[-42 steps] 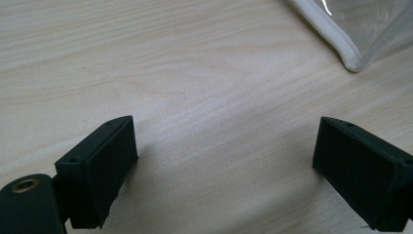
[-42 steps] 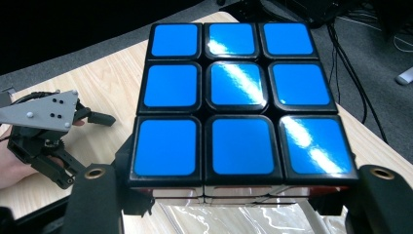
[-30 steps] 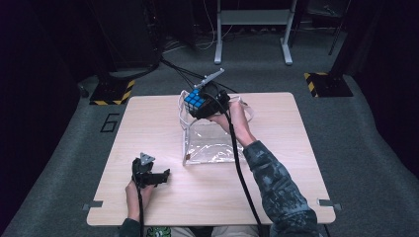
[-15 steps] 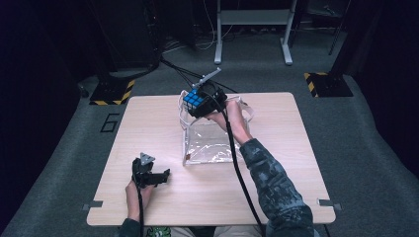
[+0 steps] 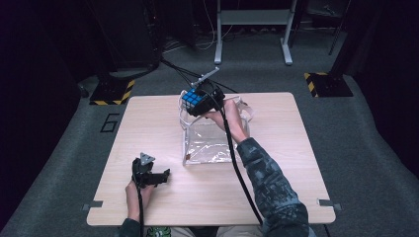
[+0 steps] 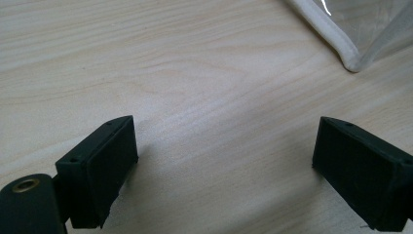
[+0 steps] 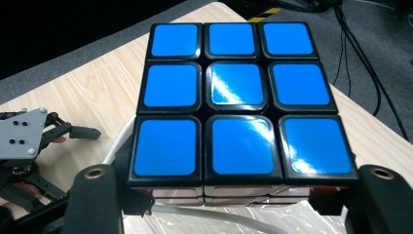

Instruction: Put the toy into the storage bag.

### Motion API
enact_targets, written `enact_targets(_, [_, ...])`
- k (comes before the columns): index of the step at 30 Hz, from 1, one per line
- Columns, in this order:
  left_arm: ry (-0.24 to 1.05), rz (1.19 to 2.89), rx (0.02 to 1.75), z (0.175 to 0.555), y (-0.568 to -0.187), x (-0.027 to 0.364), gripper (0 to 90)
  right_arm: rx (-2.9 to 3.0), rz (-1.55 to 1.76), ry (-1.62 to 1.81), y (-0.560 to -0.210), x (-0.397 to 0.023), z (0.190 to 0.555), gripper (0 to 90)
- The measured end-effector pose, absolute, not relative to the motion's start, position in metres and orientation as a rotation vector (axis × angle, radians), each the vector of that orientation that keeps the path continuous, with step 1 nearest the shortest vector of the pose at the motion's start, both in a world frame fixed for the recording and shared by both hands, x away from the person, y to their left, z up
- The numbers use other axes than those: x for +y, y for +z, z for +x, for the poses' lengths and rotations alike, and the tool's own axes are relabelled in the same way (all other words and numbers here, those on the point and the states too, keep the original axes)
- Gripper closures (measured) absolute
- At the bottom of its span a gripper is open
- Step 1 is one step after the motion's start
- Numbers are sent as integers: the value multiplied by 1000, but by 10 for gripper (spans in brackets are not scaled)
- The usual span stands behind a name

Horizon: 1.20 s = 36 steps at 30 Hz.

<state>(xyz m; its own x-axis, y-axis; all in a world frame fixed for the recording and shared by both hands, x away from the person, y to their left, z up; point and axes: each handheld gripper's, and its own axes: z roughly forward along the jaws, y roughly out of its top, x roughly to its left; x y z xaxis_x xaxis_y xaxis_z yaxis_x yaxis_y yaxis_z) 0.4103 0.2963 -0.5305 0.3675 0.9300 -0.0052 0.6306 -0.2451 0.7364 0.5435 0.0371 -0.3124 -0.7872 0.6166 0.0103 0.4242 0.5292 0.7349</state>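
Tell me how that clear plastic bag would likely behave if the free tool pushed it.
The clear bag looks thin and crinkled, so it would probably buckle rather than slide as one piece. It seems light, and the smooth wooden table may let it skid. Its corded rim looks somewhat firmer.

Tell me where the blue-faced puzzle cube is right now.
In the high view the blue-faced puzzle cube sits clamped in the right gripper, held over the far edge of the clear plastic bag near the table's far side.

Left tongs rest agape; right tongs, raised, are clamped.
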Motion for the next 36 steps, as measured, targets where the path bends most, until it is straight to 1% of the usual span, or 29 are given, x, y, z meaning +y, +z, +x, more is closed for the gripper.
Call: enact_targets(36, [586, 1975, 1346, 410, -531, 296, 89, 2601, 993, 992, -344, 47, 561, 334])
